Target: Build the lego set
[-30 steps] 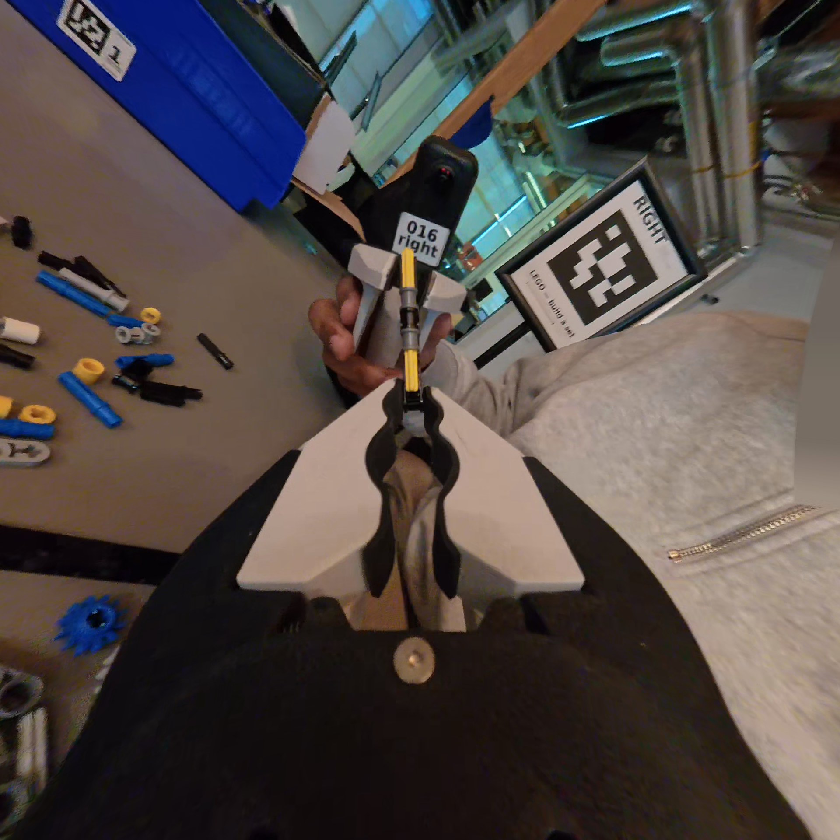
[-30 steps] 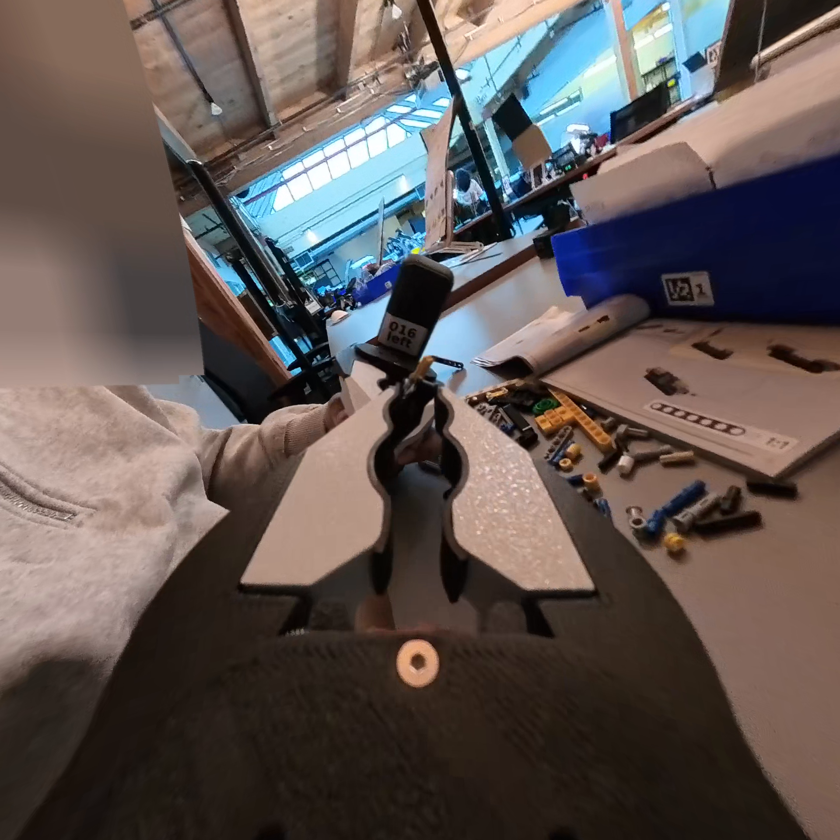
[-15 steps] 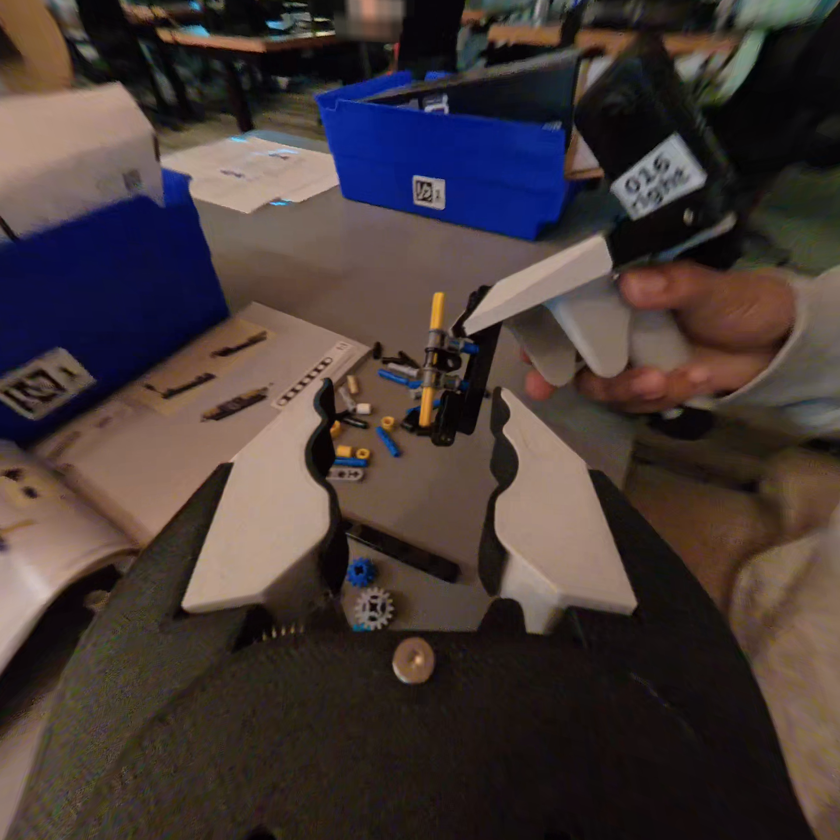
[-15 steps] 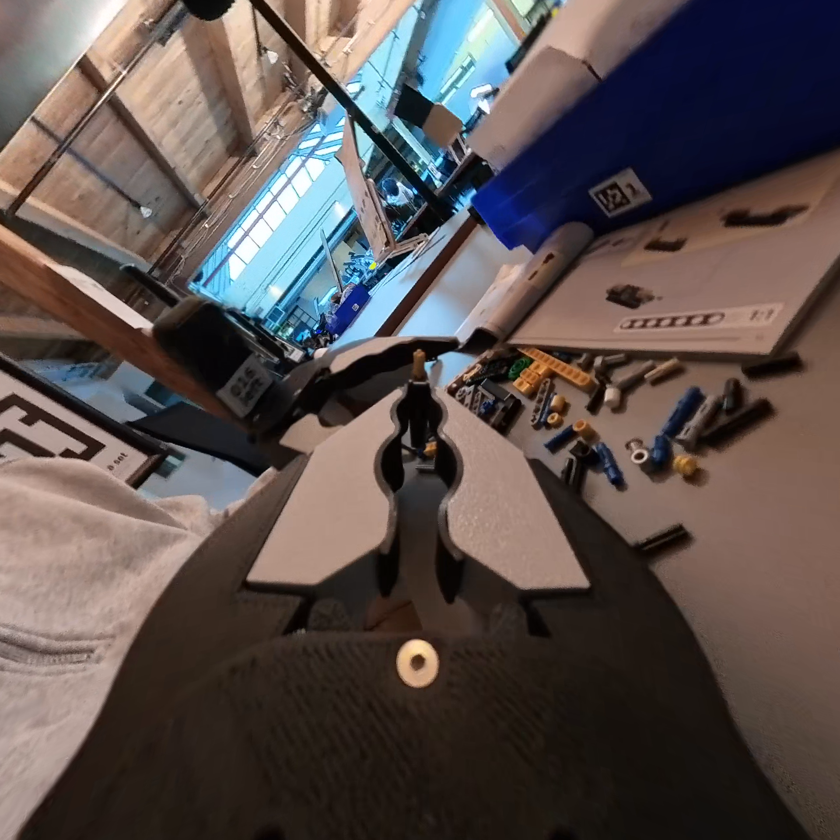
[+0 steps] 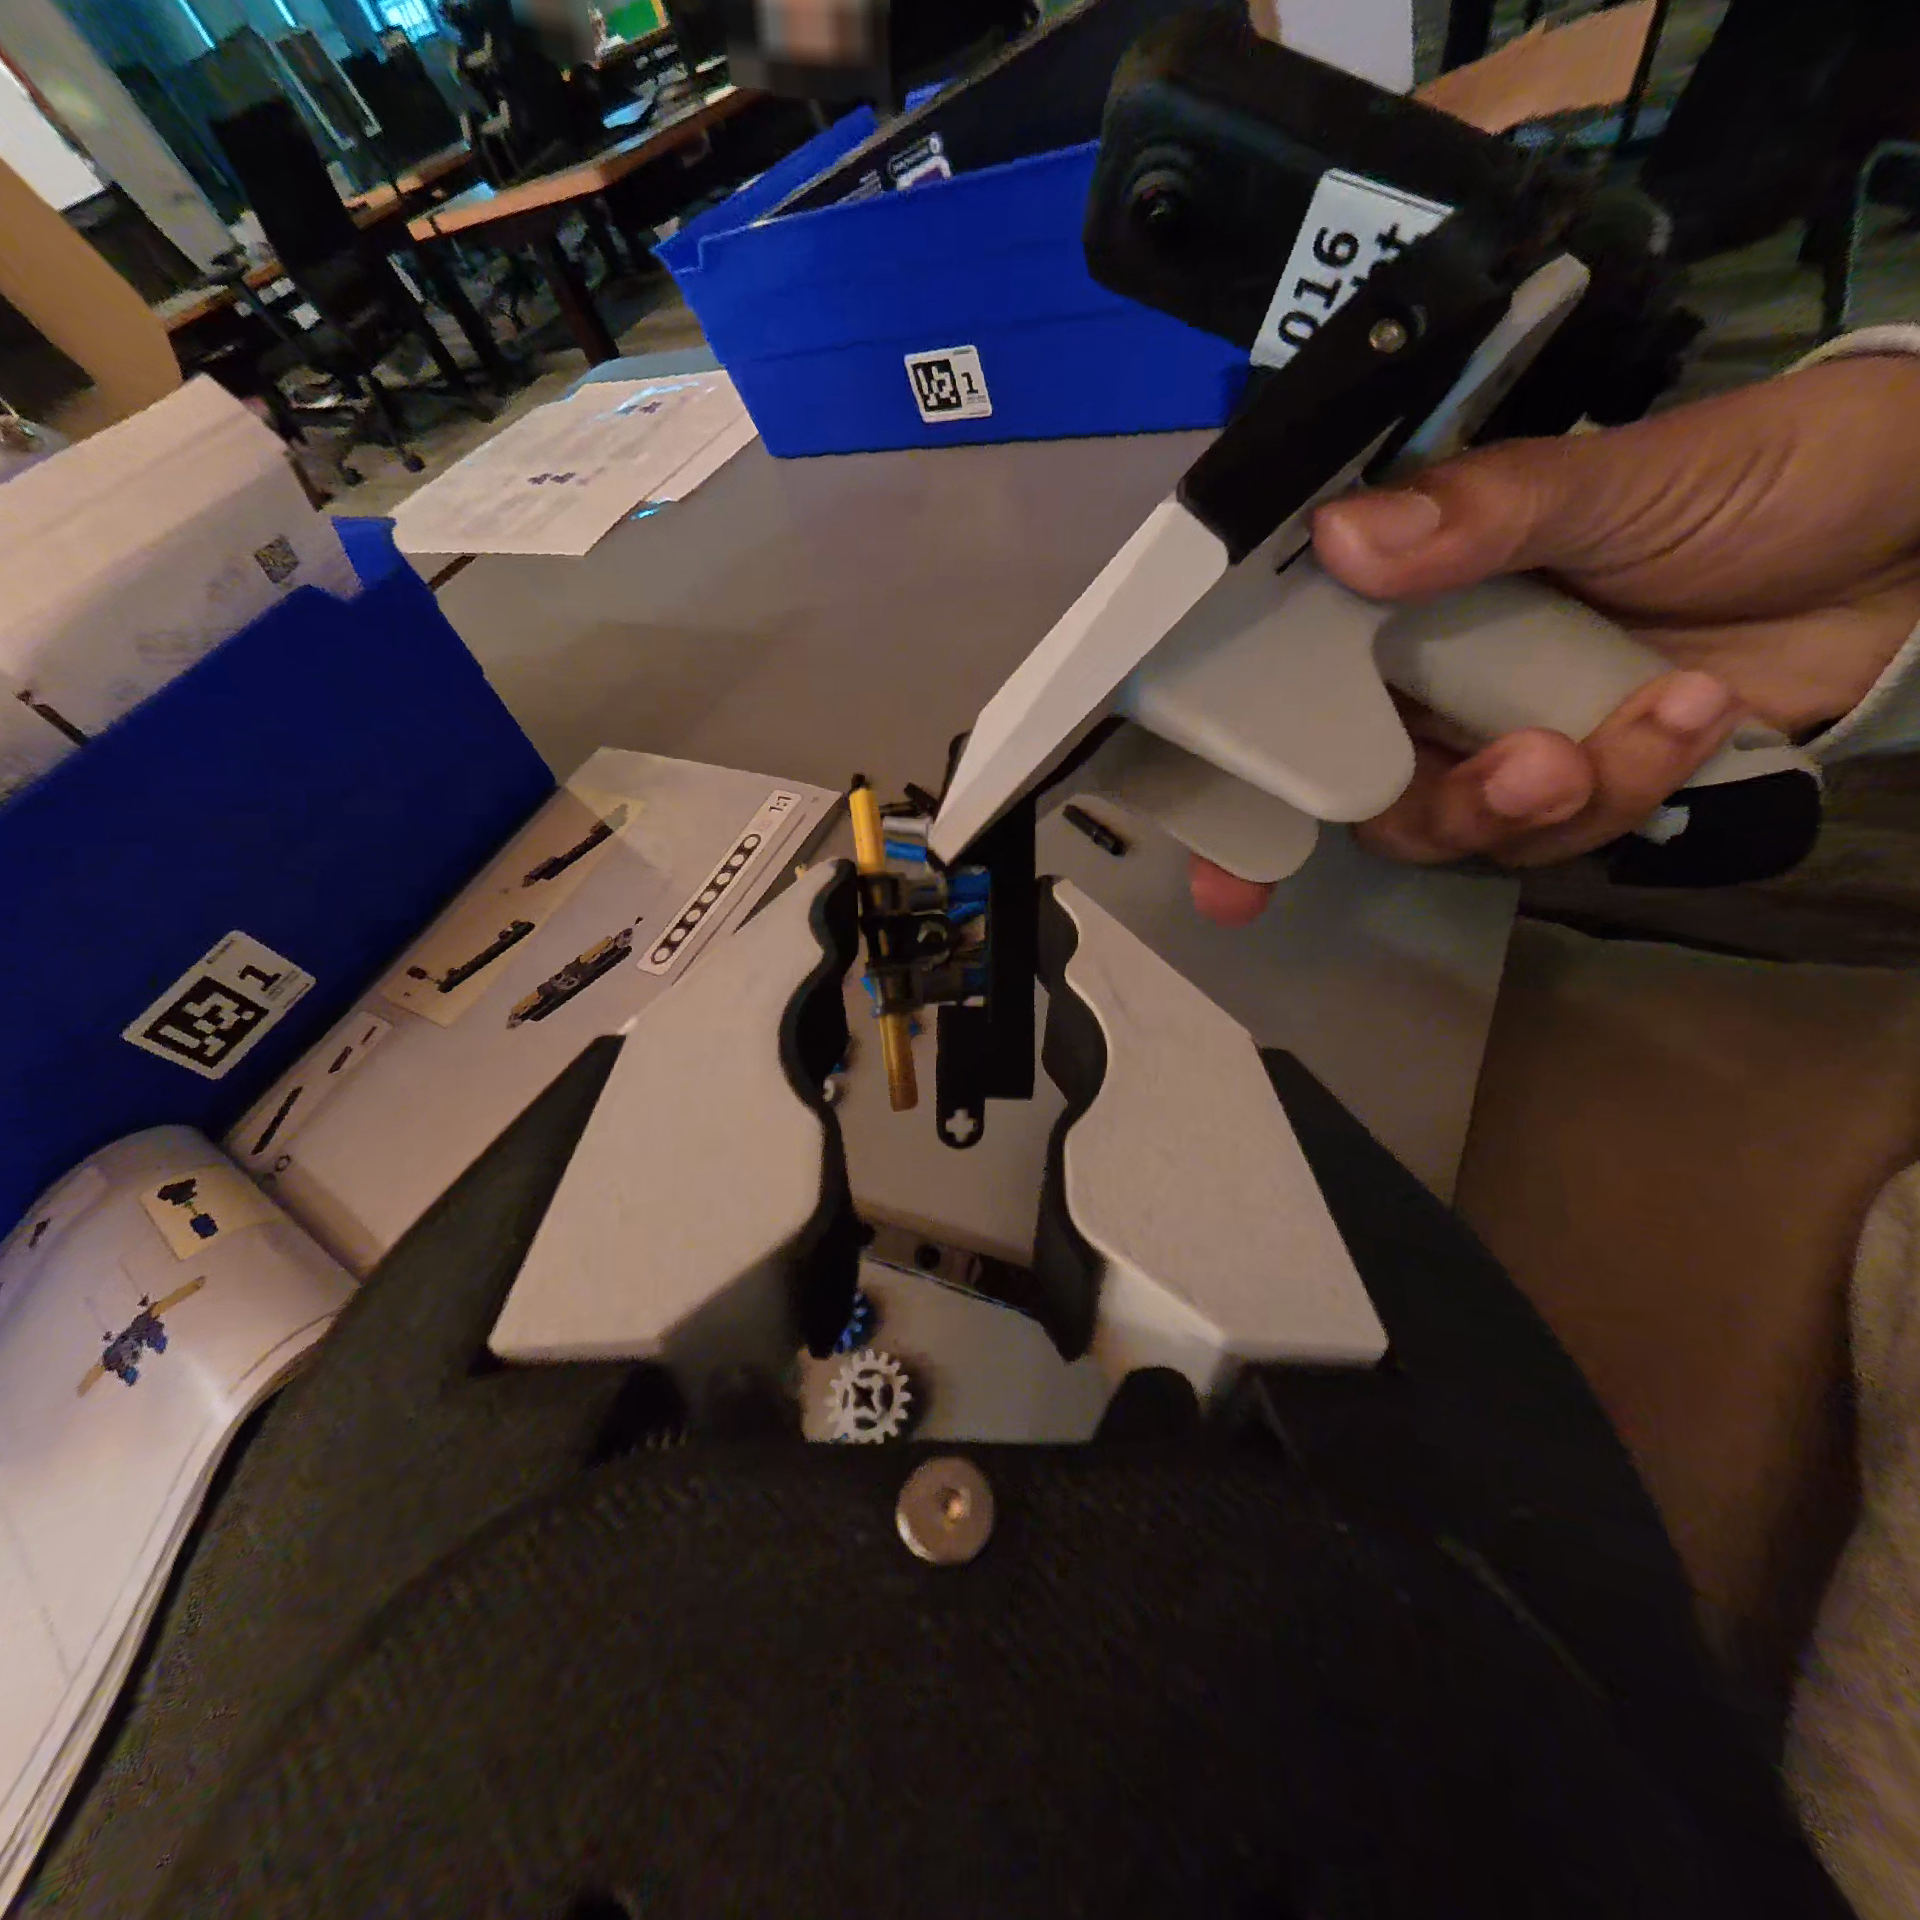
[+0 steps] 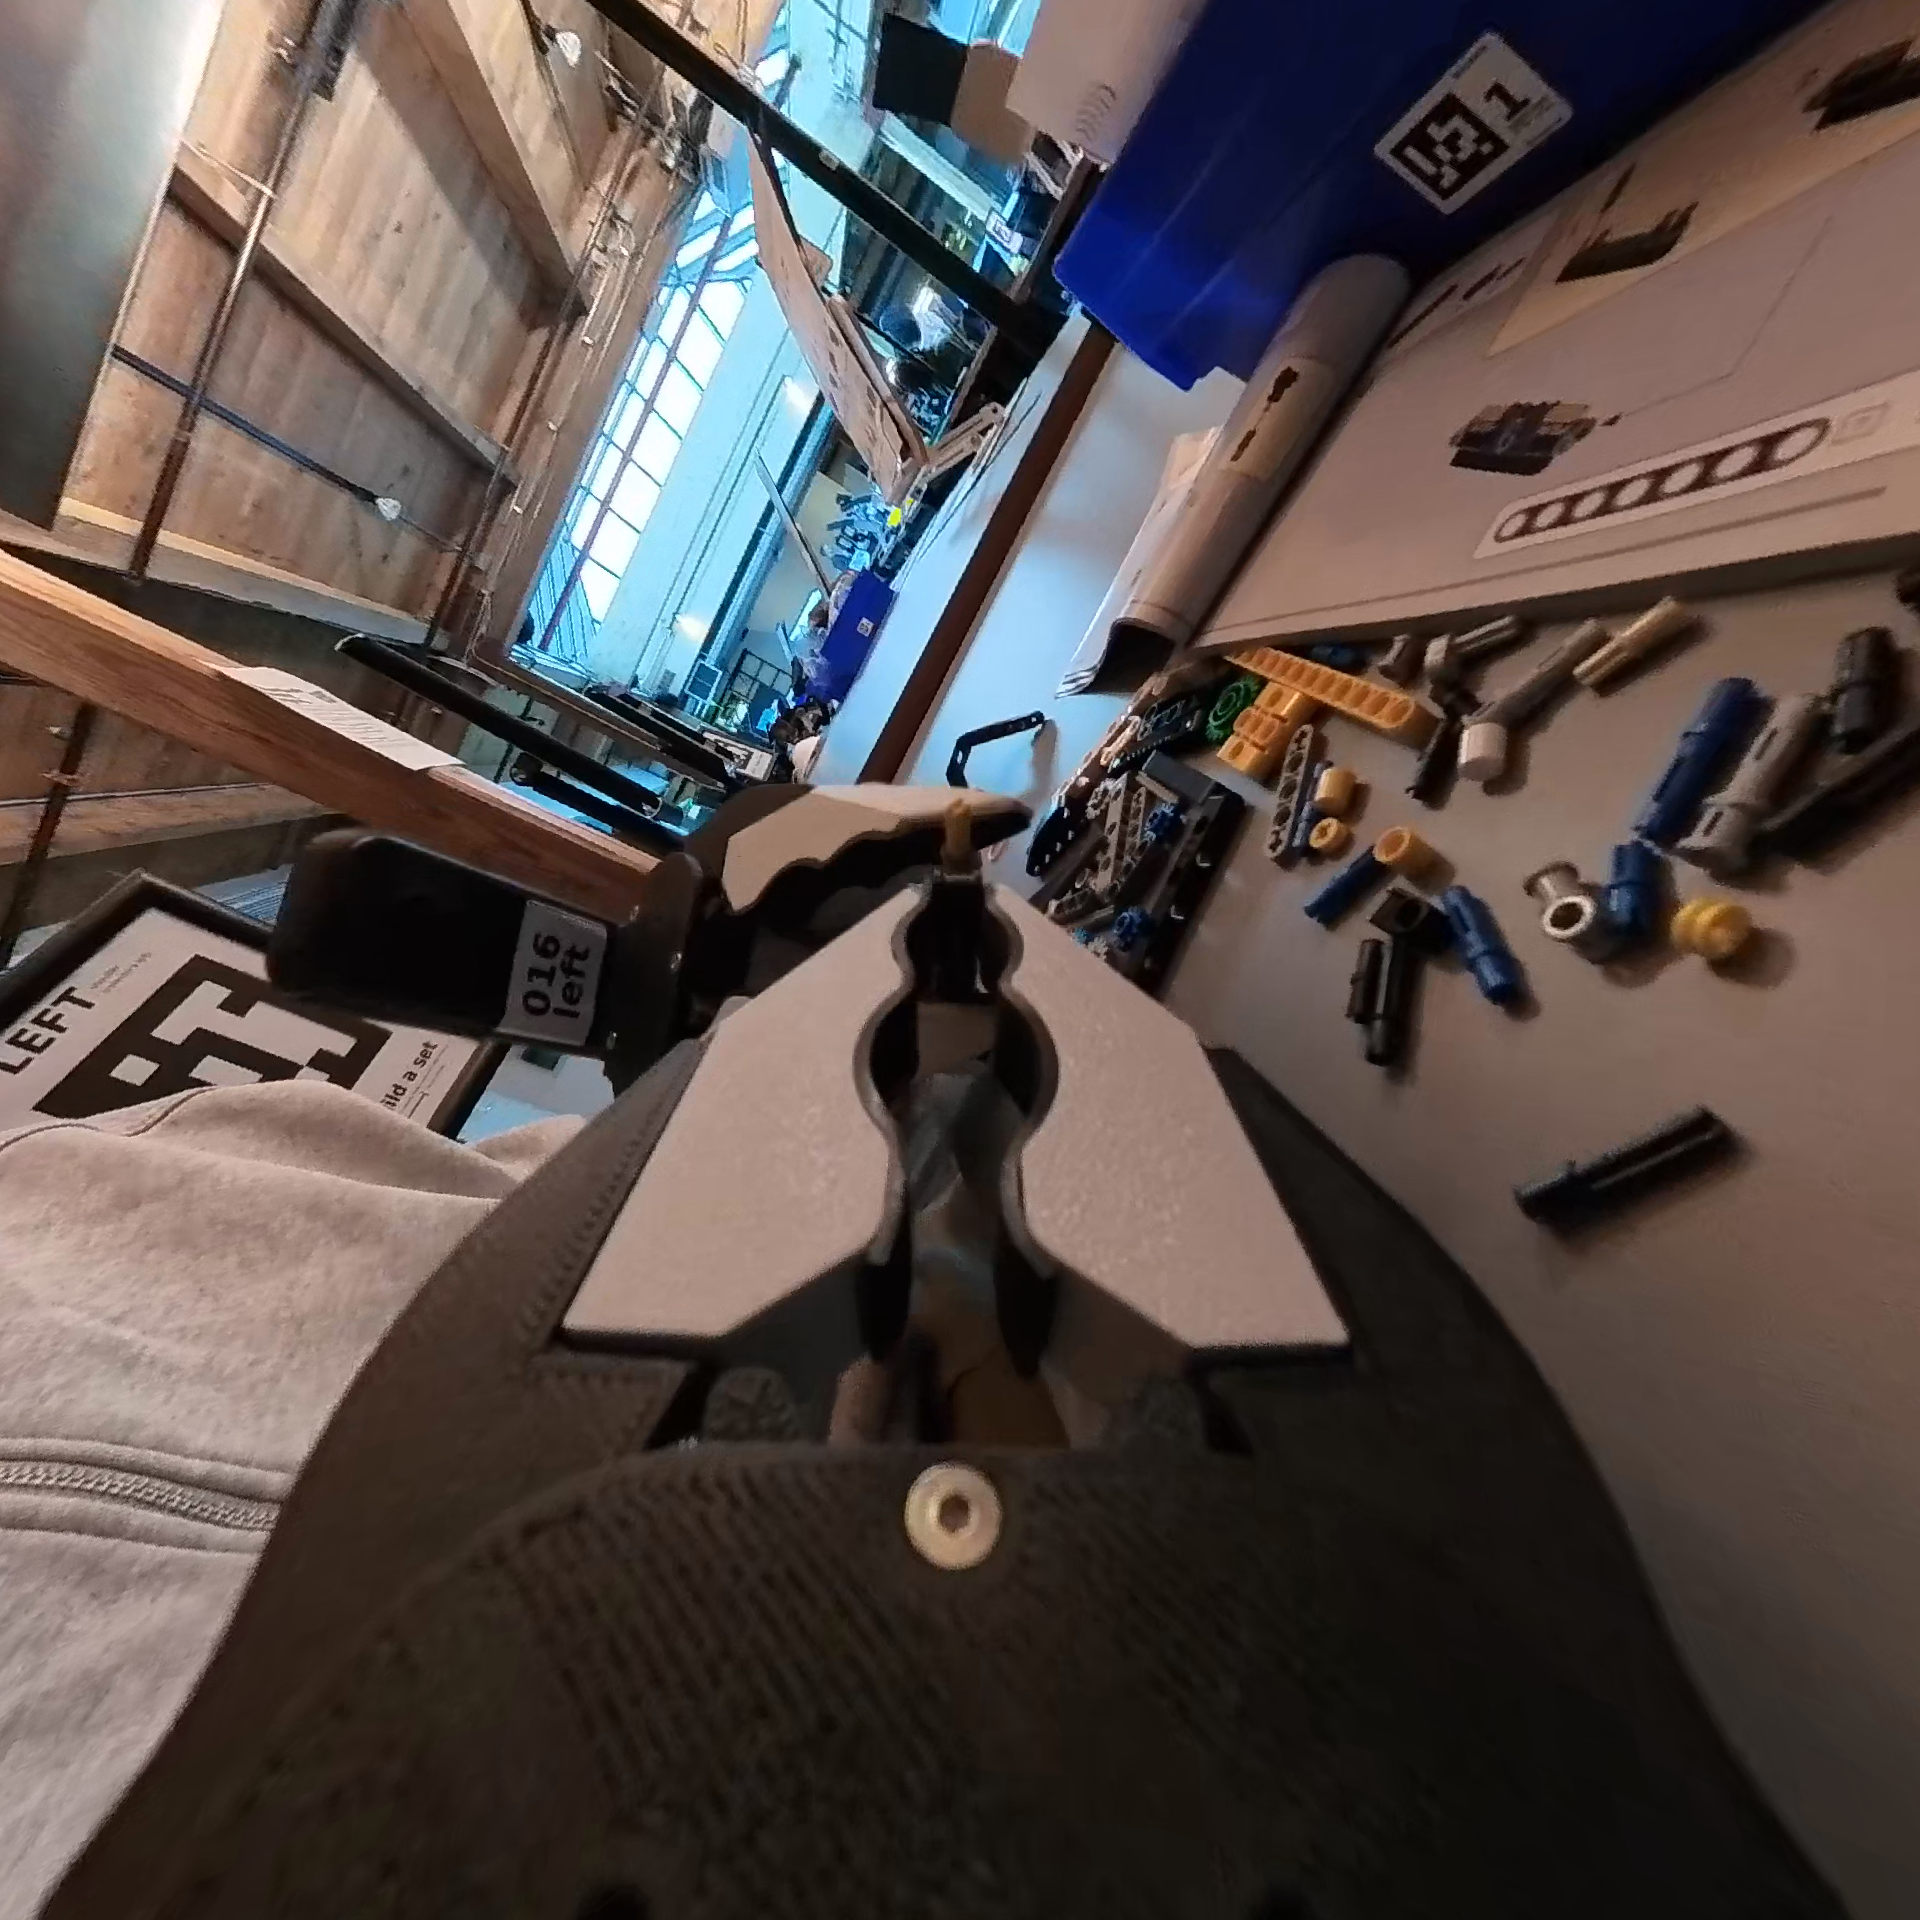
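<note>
You are mid-handover: your right gripper [image 5: 940, 847] has its jaws clamped on the small assembly [image 5: 925, 940], a yellow axle [image 5: 881, 951] through black and blue parts. Your left gripper [image 5: 940, 971] stands spread, the assembly hanging between its jaws, seemingly untouched. Next, close gently on the black beam [image 5: 987, 997], clear of the axle.

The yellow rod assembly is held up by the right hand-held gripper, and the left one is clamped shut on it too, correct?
Not quite. The right hand-held gripper does hold the yellow rod assembly, but the left hand-held gripper is open, its fingers spread on either side of the assembly without clamping it. The left wrist view shows this.
</note>
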`<action>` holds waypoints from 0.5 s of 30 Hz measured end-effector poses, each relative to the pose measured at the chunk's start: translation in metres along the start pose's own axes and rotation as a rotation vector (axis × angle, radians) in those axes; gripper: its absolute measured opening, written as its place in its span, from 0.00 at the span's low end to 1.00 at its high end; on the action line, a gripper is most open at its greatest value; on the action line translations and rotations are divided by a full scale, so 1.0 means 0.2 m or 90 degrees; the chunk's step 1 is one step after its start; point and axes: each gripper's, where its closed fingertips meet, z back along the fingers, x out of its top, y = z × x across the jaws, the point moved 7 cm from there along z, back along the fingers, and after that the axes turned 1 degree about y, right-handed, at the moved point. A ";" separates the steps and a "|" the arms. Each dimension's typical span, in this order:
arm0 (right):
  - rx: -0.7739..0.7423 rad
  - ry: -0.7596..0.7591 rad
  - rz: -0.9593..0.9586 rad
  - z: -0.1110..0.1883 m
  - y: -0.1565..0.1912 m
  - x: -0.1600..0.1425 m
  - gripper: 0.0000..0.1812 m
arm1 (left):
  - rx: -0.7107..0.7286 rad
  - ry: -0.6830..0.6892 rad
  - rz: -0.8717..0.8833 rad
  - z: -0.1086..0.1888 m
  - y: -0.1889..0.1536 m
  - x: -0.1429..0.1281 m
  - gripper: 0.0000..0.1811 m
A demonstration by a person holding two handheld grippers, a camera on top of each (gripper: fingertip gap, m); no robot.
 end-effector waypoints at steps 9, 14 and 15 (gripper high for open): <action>-0.011 0.014 0.012 0.00 0.00 0.00 0.03 | -0.003 0.007 0.001 0.00 0.00 0.00 0.18; -0.019 0.025 0.015 0.00 0.00 -0.01 0.03 | -0.010 0.006 -0.004 0.00 0.00 -0.01 0.18; -0.020 0.028 0.013 0.00 0.00 -0.01 0.03 | -0.011 0.007 -0.007 0.00 0.00 -0.01 0.18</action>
